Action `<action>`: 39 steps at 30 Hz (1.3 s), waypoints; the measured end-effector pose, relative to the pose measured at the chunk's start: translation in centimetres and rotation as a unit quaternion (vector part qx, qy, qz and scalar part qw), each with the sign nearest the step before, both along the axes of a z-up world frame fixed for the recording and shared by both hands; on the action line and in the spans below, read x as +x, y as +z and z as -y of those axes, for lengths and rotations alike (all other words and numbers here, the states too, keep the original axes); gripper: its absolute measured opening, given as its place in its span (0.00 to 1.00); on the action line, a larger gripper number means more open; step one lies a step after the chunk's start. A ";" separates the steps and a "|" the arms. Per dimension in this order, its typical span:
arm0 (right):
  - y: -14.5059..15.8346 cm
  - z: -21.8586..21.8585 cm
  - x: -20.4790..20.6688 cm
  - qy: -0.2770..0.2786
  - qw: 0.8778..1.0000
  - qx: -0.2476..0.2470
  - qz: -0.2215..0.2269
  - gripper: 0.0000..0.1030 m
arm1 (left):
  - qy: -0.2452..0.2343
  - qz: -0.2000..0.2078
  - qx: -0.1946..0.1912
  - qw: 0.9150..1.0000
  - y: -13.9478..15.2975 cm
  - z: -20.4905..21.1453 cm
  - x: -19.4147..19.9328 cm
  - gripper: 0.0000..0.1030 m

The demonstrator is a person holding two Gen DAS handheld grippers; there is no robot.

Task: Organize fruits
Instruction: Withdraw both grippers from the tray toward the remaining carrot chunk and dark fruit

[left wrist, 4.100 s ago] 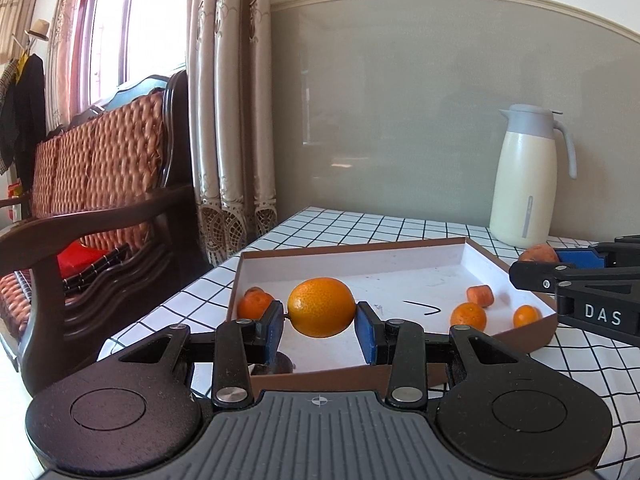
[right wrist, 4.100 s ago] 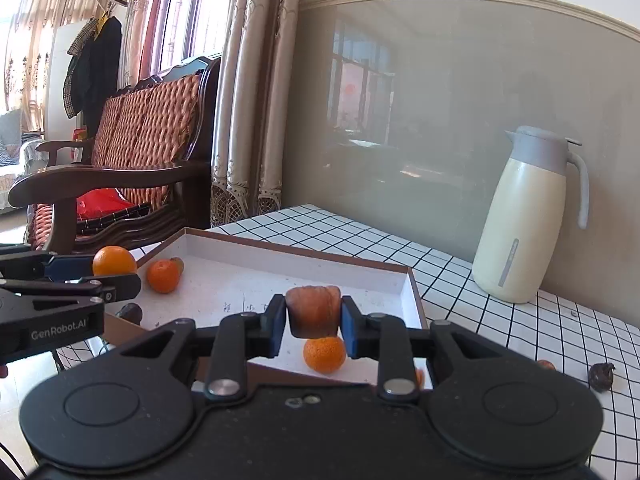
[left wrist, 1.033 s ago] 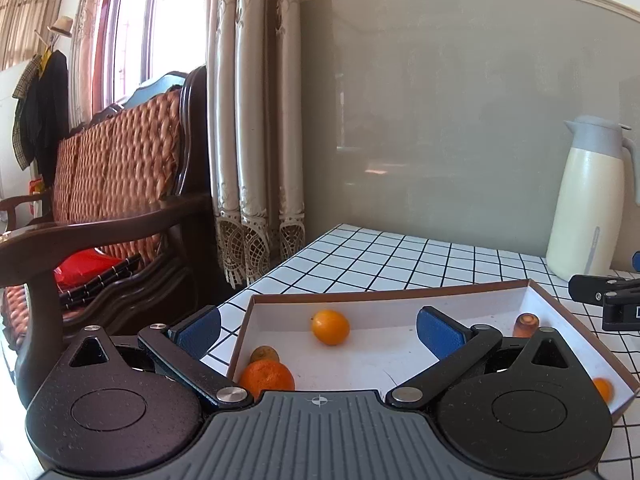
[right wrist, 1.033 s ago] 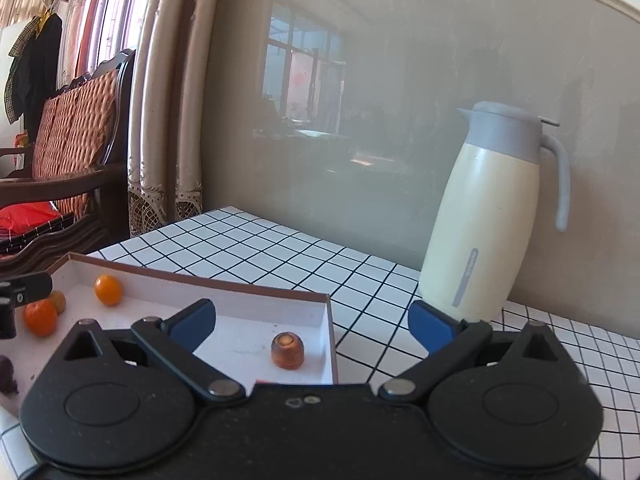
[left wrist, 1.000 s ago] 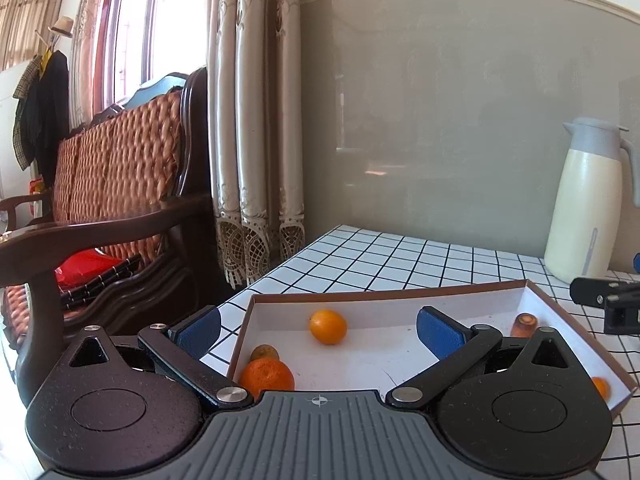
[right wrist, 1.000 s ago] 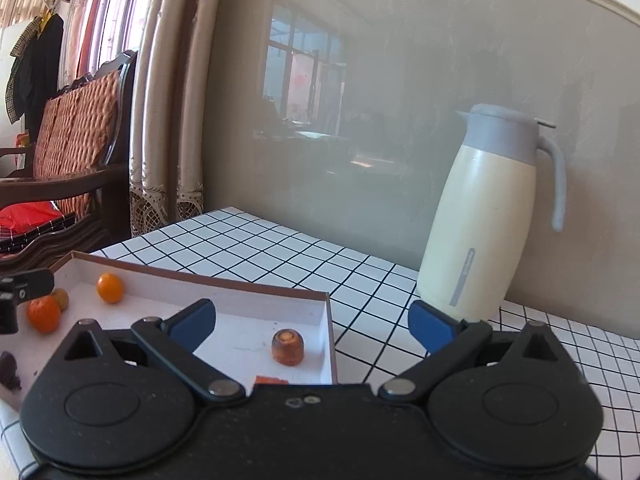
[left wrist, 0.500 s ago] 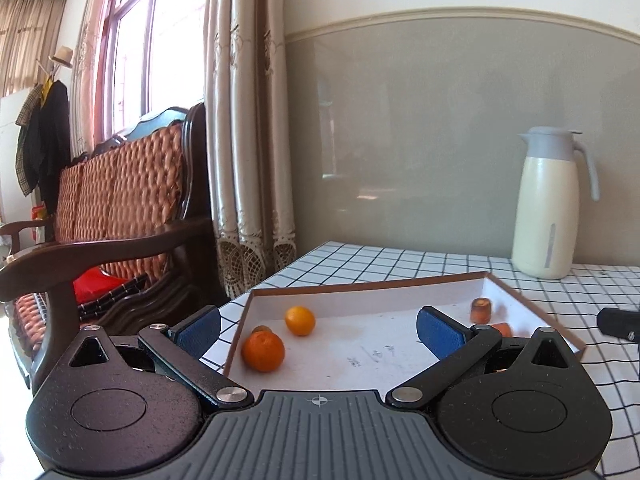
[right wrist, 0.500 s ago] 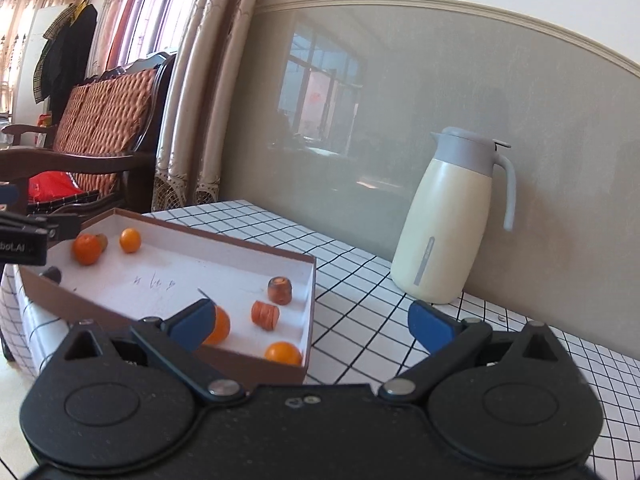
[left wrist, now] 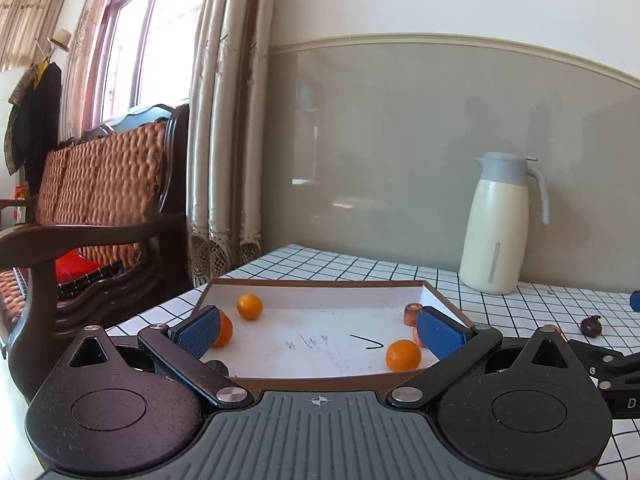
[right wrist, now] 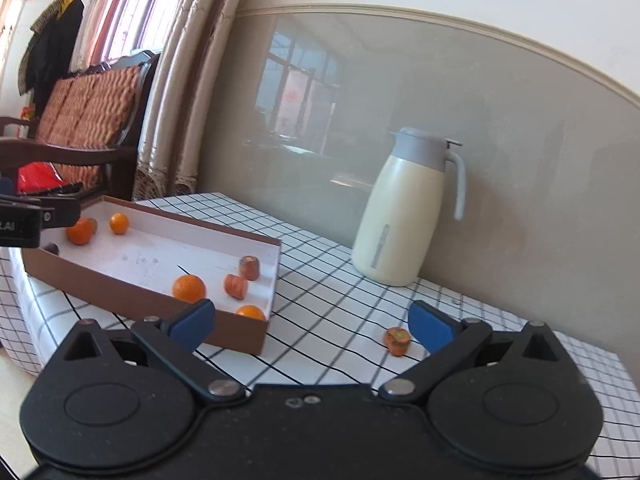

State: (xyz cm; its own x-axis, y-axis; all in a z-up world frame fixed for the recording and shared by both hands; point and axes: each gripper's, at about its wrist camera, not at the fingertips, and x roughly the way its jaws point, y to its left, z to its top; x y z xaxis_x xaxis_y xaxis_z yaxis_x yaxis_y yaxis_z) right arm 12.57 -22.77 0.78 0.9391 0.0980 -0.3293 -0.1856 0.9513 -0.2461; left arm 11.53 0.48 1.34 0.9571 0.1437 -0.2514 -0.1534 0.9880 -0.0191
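1. We see our left gripper (left wrist: 318, 330) with its jaws spread wide and holding nothing, poised at the near wall of the brown box (left wrist: 320, 382).
2. Our right gripper (right wrist: 312, 320) is likewise spread and empty, above the checked tablecloth (right wrist: 340, 308) to the right of the box (right wrist: 140, 286).
3. Inside the box, one orange (right wrist: 189, 287) lies near the front wall, another orange (right wrist: 250, 311) sits in the near right corner, and two carrot pieces (right wrist: 235, 286) lie along the right wall.
4. Two more oranges (right wrist: 119, 223) sit at the far left end; the white floor between the groups is bare.
5. A loose carrot piece (right wrist: 397, 341) lies on the cloth just beside our right gripper's right finger (right wrist: 430, 326).
6. The cream thermos jug (right wrist: 404, 216) stands near the wall, well apart from the box.
7. A small dark fruit (left wrist: 591, 325) rests on the cloth right of the box.
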 end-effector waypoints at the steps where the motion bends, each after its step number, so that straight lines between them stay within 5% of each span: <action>1: 0.0 0.1 -0.2 -0.006 1.000 -0.002 0.002 0.94 | -0.006 0.000 0.005 1.000 0.0 0.5 -0.3 1.00; 18: -0.3 5.5 -3.0 -0.080 0.997 0.007 0.016 0.94 | -0.054 0.004 0.048 0.997 0.1 6.5 -2.1 1.00; 24: -0.7 8.0 -3.0 -0.088 0.995 0.051 -0.016 0.94 | -0.081 0.002 0.049 0.996 0.1 8.7 -1.9 1.00; 29: -0.6 8.8 -2.7 -0.126 0.992 -0.006 0.003 0.94 | -0.120 0.000 0.044 0.992 -0.4 11.0 -0.5 1.00; 39: -1.1 13.9 1.9 -0.181 0.982 0.059 -0.012 0.94 | -0.187 -0.012 0.059 0.980 -1.4 17.4 4.6 1.00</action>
State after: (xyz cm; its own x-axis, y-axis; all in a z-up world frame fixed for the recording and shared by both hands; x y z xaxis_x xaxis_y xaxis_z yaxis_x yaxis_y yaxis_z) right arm 14.47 -36.69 -0.37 0.9116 -0.2020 -0.3580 0.1655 0.9776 -0.1302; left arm 16.14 -16.89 -0.04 0.9425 -0.1873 -0.2767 0.2214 0.9703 0.0975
